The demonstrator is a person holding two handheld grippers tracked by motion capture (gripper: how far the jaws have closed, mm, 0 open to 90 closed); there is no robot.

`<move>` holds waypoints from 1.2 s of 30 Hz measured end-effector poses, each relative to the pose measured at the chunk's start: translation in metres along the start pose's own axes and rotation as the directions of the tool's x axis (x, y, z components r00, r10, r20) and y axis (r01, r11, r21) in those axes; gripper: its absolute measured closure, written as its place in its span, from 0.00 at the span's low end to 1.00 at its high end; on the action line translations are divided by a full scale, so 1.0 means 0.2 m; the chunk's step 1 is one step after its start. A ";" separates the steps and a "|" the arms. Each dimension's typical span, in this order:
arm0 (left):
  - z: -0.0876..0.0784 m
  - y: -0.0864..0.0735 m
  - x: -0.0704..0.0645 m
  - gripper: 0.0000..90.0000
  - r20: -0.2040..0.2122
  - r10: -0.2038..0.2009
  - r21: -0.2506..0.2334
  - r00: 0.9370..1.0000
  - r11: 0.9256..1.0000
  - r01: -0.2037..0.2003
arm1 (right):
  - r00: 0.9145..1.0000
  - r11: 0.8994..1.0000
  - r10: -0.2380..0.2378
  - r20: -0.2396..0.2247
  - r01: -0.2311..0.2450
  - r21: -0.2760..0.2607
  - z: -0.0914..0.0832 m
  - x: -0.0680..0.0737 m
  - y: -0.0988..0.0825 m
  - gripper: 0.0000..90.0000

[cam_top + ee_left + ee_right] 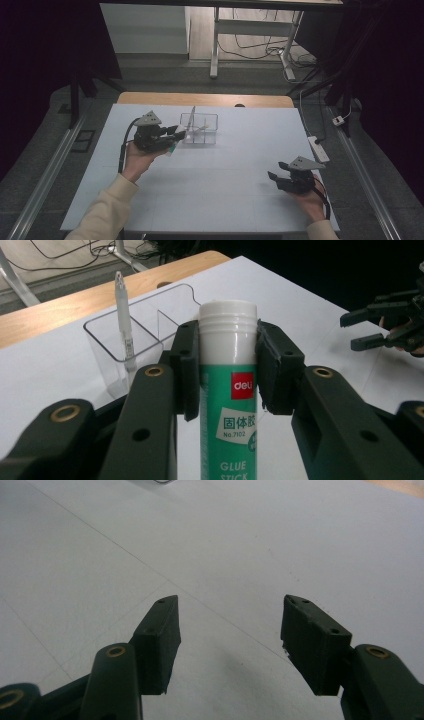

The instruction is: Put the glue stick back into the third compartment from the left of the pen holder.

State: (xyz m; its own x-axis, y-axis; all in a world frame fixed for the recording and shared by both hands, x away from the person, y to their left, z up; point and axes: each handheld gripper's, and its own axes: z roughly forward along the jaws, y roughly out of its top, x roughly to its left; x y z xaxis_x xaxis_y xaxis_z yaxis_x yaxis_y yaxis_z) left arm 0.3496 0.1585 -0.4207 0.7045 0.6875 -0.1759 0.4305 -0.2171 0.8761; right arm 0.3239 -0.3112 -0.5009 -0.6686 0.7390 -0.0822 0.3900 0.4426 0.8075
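The left tool (227,367) clamps a glue stick (228,390) just below its white cap, center frame, near the clear organizer (117,340). Light, rigid, smooth plastic: likely slippery, so grip mid-barrel. The right tool (230,645) gapes empty.

"deli", "GLUE STICK" on glue stick (229,405)

Left tool (176,135) clamped, right tool (278,170) jaws apart
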 end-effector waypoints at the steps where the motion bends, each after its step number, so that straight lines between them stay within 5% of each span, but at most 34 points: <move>1: 0.01 0.00 0.00 0.72 0.001 -0.002 -0.004 1.000 1.000 0.002 | 1.000 1.000 0.001 -0.001 -0.001 -0.002 0.00 0.00 0.00 0.45; 36: 0.21 0.21 0.03 0.72 -0.036 0.020 -0.035 0.999 0.999 -0.021 | 1.000 1.000 0.002 0.005 -0.002 0.009 0.00 0.00 -0.01 0.44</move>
State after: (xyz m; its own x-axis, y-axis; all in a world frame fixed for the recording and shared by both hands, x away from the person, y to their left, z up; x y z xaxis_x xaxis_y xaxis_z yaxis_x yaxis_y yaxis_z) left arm 0.3954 0.1236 -0.4032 0.6921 0.7077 -0.1423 0.3956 -0.2070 0.8948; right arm 0.3245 -0.3119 -0.5022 -0.6651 0.7421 -0.0835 0.3971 0.4461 0.8021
